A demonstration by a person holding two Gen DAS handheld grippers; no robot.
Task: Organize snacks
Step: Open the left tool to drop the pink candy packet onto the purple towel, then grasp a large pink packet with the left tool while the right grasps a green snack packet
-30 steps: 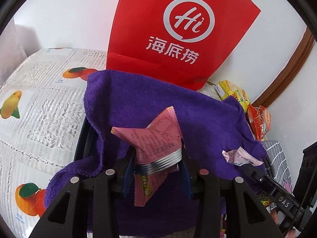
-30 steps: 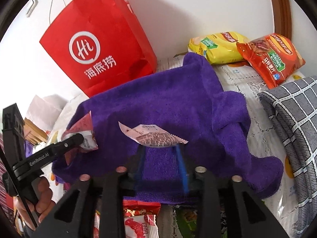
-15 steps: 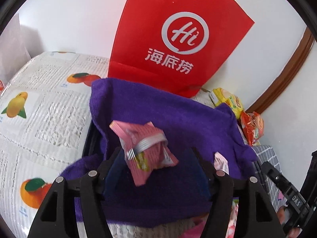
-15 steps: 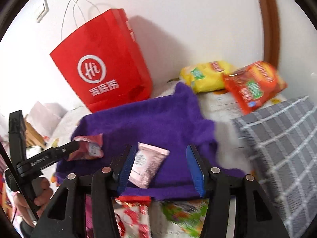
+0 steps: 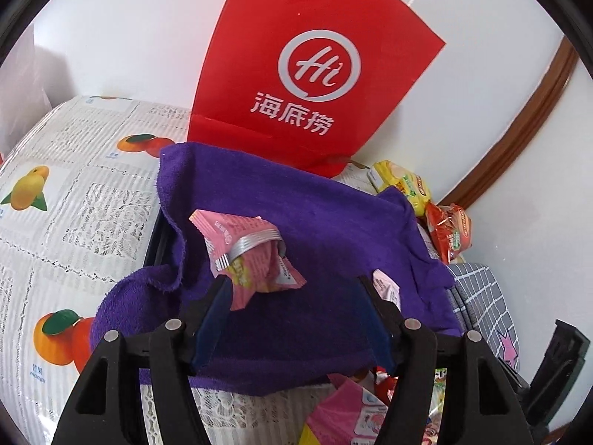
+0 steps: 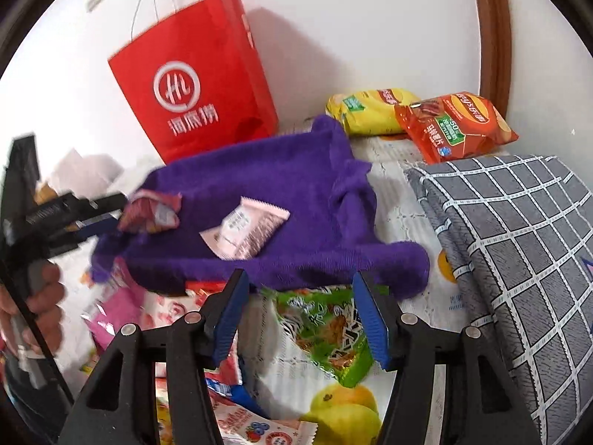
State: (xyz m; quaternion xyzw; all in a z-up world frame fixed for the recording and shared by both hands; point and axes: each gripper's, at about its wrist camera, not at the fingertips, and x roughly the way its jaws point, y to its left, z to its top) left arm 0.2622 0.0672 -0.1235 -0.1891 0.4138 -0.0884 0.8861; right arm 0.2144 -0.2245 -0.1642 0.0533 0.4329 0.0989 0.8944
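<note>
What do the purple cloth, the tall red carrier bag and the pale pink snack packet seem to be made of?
Purple cloth: terry-like fabric, matte, with a fuzzy nap and soft folds. Tall red carrier bag: probably paper or thin card, smooth matte, with crisp creases and thin cord handles. Pale pink snack packet: likely plastic film, slightly glossy, with crimped serrated ends and printed text.

Both views are bright with even, daylight-looking light. The red bag (image 6: 196, 85) throws a soft shadow rightward onto the white wall. Heavy fisheye bending, dark vignette in all the corners. Left wrist view is pretty crisp; right wrist view smears on its left side, where the hand (image 6: 35, 304) and nearby wrappers are blurred.
</note>
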